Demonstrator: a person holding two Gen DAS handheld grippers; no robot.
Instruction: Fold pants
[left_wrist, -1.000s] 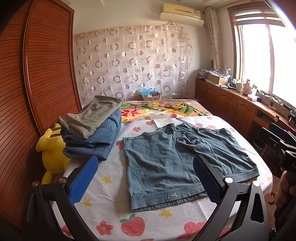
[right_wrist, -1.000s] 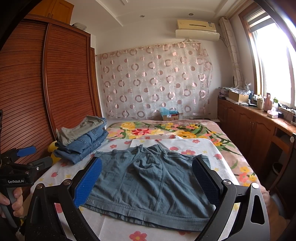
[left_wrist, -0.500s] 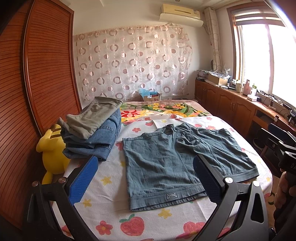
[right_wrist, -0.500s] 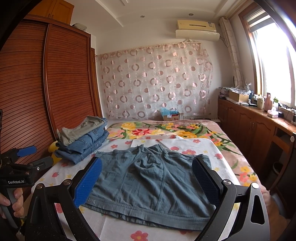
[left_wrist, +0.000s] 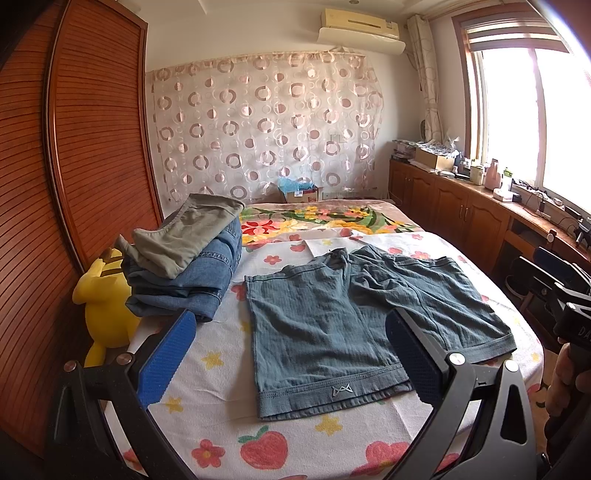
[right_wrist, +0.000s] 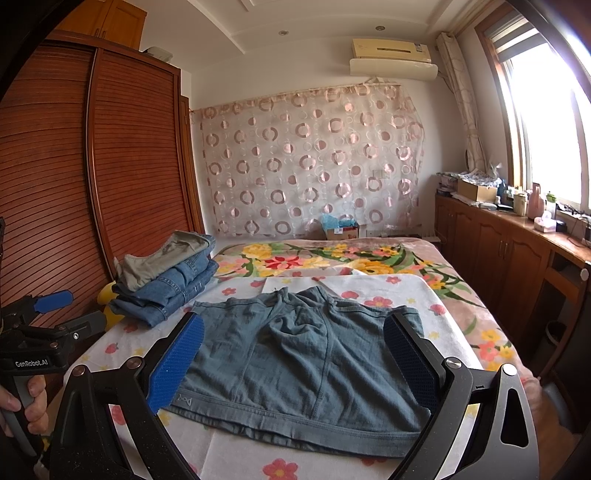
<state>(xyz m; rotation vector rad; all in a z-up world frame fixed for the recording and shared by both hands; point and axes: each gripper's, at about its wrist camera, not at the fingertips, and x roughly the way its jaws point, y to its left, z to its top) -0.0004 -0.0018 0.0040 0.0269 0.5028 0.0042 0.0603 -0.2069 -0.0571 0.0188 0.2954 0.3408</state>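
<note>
While both tools hang above the near edge of the bed, the teal denim shorts (left_wrist: 354, 325) lie spread flat on the white fruit-and-flower printed sheet (left_wrist: 218, 373), waistband toward the far end and both leg hems nearest the cameras. The cloth is a soft, faintly ribbed weave with stitched hems and a small pale emblem on the left leg's hem; the crotch seam is bunched into wrinkles. The left gripper (left_wrist: 291, 358) has its blue textured pads spread wide with nothing between them, and the right gripper (right_wrist: 293, 363) is likewise gaping and empty. A stack of folded jeans (left_wrist: 184, 266), topped by olive trousers, sits just beside the shorts' left leg, with a strip of bare sheet between them. A yellow plush toy (left_wrist: 105, 306) is wedged against the slatted wooden wardrobe (left_wrist: 77, 147). Bare sheet borders the shorts in front and on the right
</note>
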